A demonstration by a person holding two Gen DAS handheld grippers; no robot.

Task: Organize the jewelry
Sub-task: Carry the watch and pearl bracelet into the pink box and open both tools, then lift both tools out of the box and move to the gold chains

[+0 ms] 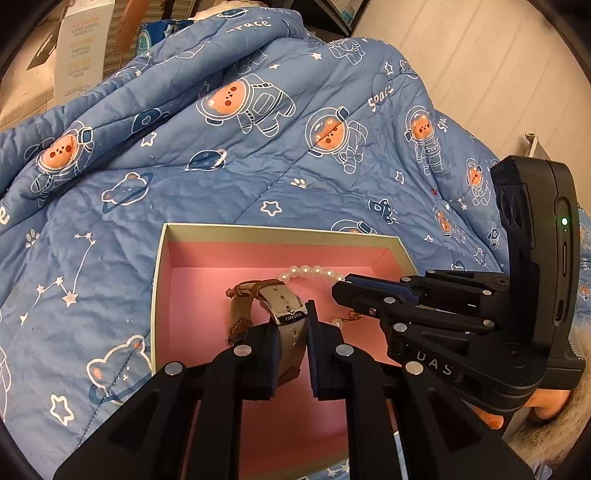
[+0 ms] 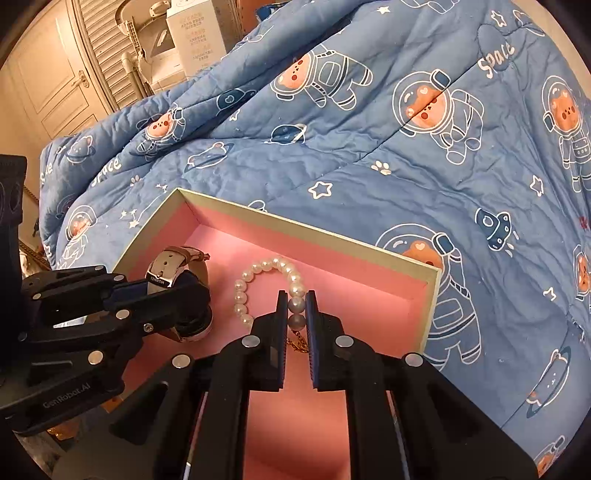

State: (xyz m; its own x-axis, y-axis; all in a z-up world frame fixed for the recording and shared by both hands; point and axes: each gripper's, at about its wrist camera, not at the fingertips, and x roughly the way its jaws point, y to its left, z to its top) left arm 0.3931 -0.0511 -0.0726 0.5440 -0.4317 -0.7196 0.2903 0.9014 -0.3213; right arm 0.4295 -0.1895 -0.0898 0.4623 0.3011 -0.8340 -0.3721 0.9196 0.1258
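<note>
Left tongs (image 1: 291, 338) clench the watch (image 1: 266, 308) by its stiff strap; right tongs (image 2: 296, 314) pinch the pearl bracelet (image 2: 264, 288) on two beads. Both pieces hang inside the pink box (image 2: 303, 230). Pearls look slick and limp, so a grip near the clasp (image 2: 297, 343) seems safest.

watch clasp (image 1: 291, 316): HUAWEI | quilt (image 2: 369, 166): Space | left gripper (image 2: 173, 291): GenRobot.AI

Blue astronaut-bear quilt (image 1: 229, 155), white printed carton (image 2: 195, 35), louvred door (image 2: 101, 44) behind.
</note>
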